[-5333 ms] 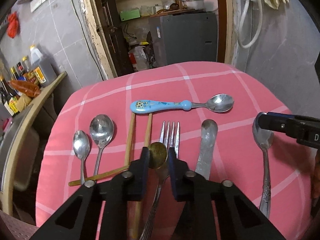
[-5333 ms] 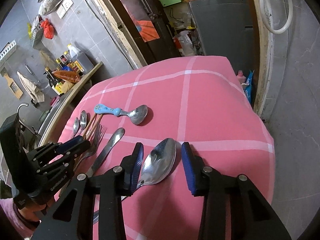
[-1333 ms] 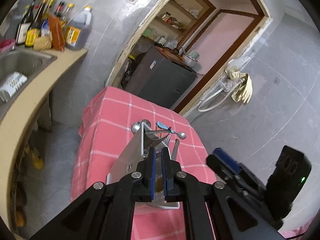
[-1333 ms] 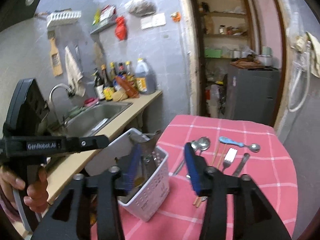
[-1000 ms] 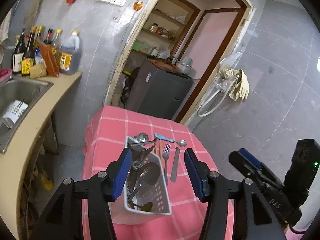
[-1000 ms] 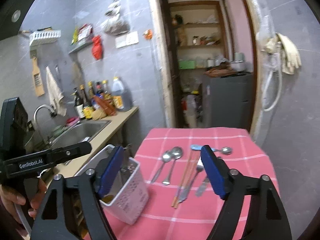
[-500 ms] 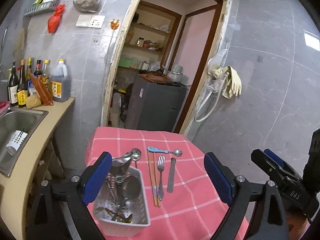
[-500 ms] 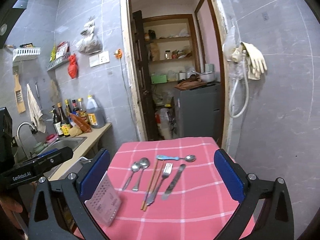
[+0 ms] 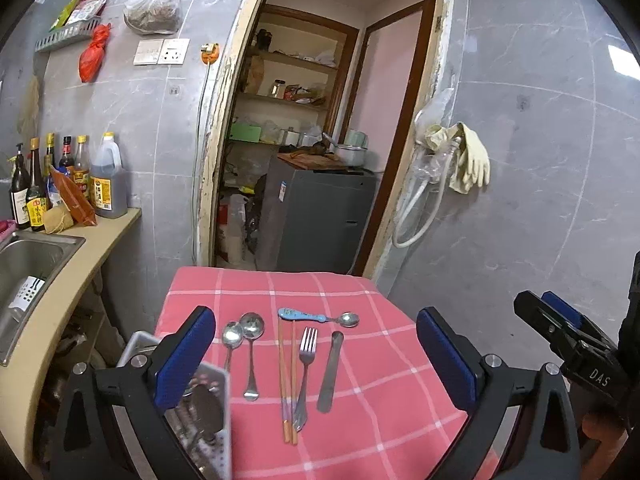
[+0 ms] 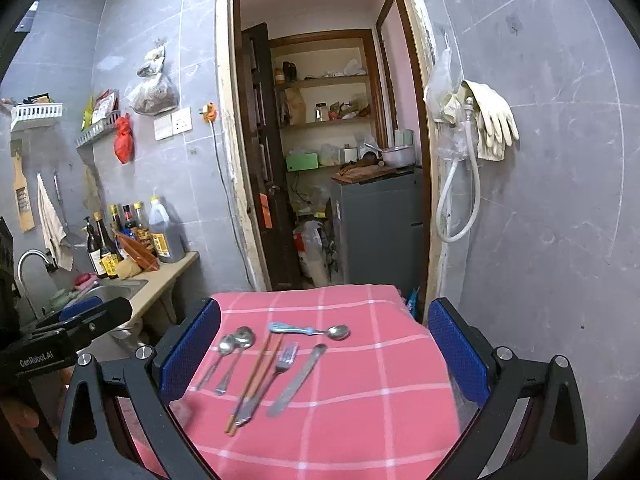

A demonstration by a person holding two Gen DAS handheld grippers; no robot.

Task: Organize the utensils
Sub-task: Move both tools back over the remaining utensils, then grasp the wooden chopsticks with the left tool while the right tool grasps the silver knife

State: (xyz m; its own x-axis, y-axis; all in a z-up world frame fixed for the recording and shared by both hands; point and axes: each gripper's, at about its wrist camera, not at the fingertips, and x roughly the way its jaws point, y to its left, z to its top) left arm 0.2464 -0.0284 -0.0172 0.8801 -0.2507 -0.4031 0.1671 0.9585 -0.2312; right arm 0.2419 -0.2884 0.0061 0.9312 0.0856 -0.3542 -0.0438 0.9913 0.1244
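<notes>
utensils: you are looking at two spoons [image 9: 243, 334], a pair of chopsticks [image 9: 287, 376], a fork [image 9: 306, 364], a flat metal knife [image 9: 331, 370] and a blue-handled spoon [image 9: 316, 316] lying in a row across the middle of the pink checked cloth [image 9: 380, 408], the blue-handled one lying crosswise toward the far edge.
basket: the white basket [image 9: 208, 420] is sitting at the cloth's near left corner, already holding some cutlery.
handling: these are looking light, stiff and slippery; you are probably best pinching each across its handle, near mid-length, not at the bowl or tines.
chopsticks: thin and lying together, so they are likely rolling apart if pinched off-centre.
left gripper [image 9: 316, 356]: you are holding it high above the near edge, jaws spread wide, gripping nothing.
right gripper [image 10: 324, 346]: also spread fully and carrying nothing, touching nothing.
</notes>
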